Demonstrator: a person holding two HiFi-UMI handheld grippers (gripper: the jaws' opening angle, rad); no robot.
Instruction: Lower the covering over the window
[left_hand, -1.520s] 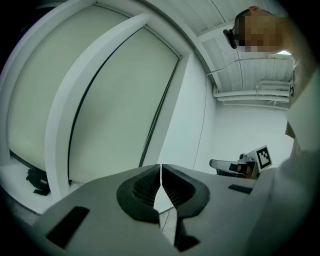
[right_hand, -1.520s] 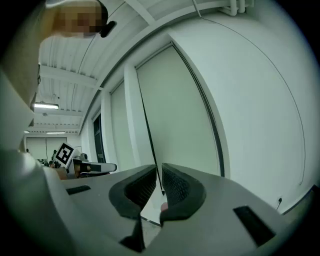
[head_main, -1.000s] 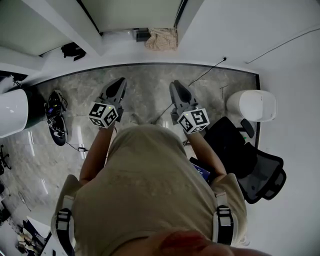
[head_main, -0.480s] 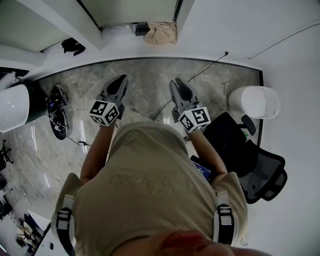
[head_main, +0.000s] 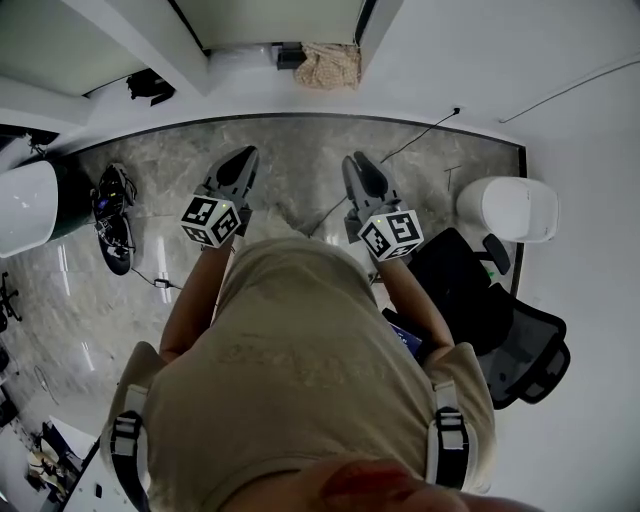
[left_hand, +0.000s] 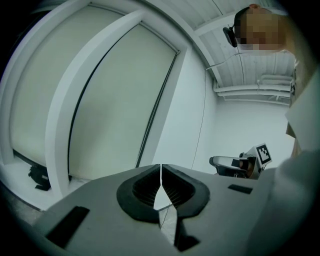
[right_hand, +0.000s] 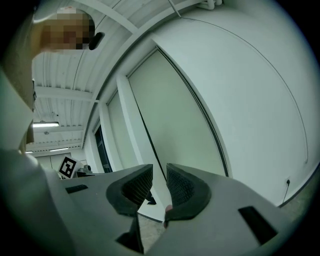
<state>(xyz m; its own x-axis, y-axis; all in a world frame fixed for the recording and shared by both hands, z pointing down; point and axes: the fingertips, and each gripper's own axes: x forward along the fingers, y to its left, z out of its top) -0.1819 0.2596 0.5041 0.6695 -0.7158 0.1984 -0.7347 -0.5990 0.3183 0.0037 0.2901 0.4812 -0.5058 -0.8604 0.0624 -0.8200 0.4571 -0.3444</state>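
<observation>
The window covering (left_hand: 120, 105) is a pale roller blind. It fills the tall panes ahead in both gripper views and shows as a pale strip (head_main: 270, 20) at the top of the head view. It also reaches down to the sill in the right gripper view (right_hand: 175, 115). My left gripper (head_main: 243, 157) points at the window with its jaws shut and empty (left_hand: 160, 168). My right gripper (head_main: 358, 162) is beside it, level with it. Its jaws (right_hand: 159, 172) have just been opening and stand apart with nothing between them. Neither gripper touches the blind.
A black office chair (head_main: 500, 330) and a white rounded bin (head_main: 510, 208) stand to the right. A tangle of cables and gear (head_main: 112, 220) lies on the marble floor at left. A brown cloth bundle (head_main: 328, 70) sits at the window's foot. A cable (head_main: 420, 140) runs to the wall.
The whole head view has shifted slightly and both grippers sit a touch nearer the window. Nothing was taken hold of or let go.
</observation>
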